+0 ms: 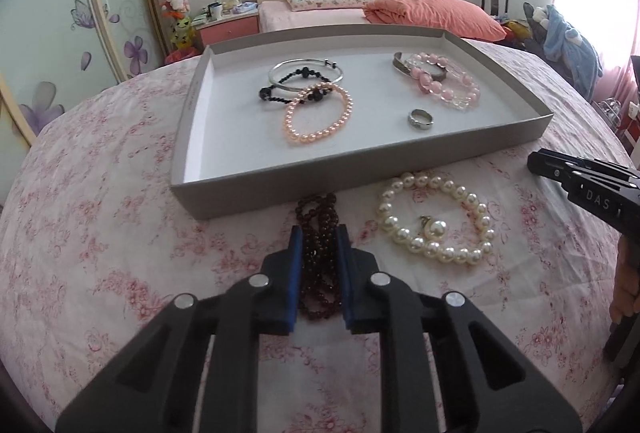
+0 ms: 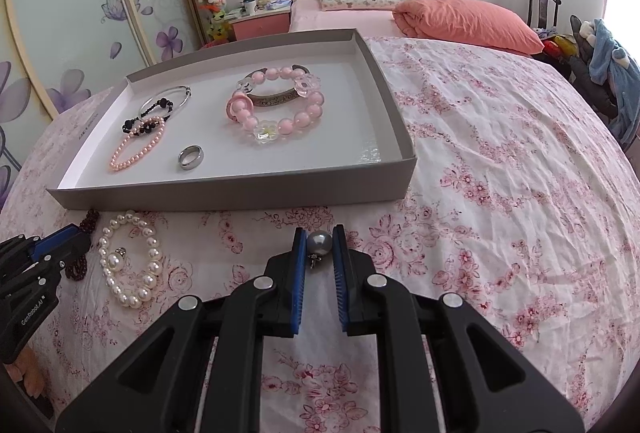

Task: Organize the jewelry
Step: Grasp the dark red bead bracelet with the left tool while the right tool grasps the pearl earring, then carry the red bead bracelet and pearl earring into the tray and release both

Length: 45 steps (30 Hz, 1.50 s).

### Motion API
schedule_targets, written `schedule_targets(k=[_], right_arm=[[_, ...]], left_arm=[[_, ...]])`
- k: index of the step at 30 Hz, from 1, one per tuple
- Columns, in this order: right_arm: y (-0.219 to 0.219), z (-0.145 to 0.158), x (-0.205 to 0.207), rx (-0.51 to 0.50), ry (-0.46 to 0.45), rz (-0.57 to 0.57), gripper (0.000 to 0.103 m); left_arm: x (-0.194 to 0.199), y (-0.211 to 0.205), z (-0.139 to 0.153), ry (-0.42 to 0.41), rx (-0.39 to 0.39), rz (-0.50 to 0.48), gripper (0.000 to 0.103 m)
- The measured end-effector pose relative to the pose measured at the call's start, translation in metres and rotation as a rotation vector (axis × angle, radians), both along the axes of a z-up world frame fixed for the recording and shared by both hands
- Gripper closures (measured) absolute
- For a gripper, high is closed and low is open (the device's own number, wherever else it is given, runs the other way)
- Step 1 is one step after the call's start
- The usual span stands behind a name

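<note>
Two grippers work over a tabletop covered in pink floral cloth. Largest on it is the shallow grey tray, filling the upper middle of the left wrist view. Inside the tray, at upper left, a silver bangle, a black bead bracelet and a pink pearl bracelet overlap; at upper right a chunky pink bead bracelet lies over a metal cuff, with a silver ring just below them.

On the cloth below the tray's near wall, right of centre, a white pearl bracelet rings a loose pearl pendant. Beside it, at centre, a dark red bead strand lies on the cloth with the left gripper and its blue-padded fingers closed against its sides.

The right gripper, centre of its own view, has its fingers clamped on a grey pearl.
</note>
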State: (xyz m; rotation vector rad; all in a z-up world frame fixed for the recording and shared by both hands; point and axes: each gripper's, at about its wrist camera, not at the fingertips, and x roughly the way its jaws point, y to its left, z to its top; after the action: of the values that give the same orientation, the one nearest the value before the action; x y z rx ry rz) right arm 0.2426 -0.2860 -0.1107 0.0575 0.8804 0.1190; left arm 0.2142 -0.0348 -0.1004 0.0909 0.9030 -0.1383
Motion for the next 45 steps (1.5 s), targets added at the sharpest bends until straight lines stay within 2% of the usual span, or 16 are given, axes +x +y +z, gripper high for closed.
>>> schedule_targets(k=[12,20,30,37,45], right_arm=[[0.006,-0.001,0.0,0.003,0.001,0.02,0.088],[0.006,0.0,-0.002,0.013,-0.004,0.016,0.089],[0.011,0.017,-0.022,0.032,-0.09,0.044,0.089],[0.02,0.036,-0.036,0.056,-0.166,0.067,0.089],[0.029,0.066,-0.059,0.068,-0.31,0.091,0.089]], left_arm=[[-0.008,0.01,0.001,0.0,0.001,0.056,0.084],[-0.009,0.014,0.002,-0.001,-0.029,0.078,0.089],[-0.019,0.025,0.01,-0.018,-0.088,0.106,0.094],[-0.032,0.03,0.026,-0.085,-0.121,0.105,0.094],[-0.052,0.029,0.058,-0.217,-0.133,0.119,0.094]])
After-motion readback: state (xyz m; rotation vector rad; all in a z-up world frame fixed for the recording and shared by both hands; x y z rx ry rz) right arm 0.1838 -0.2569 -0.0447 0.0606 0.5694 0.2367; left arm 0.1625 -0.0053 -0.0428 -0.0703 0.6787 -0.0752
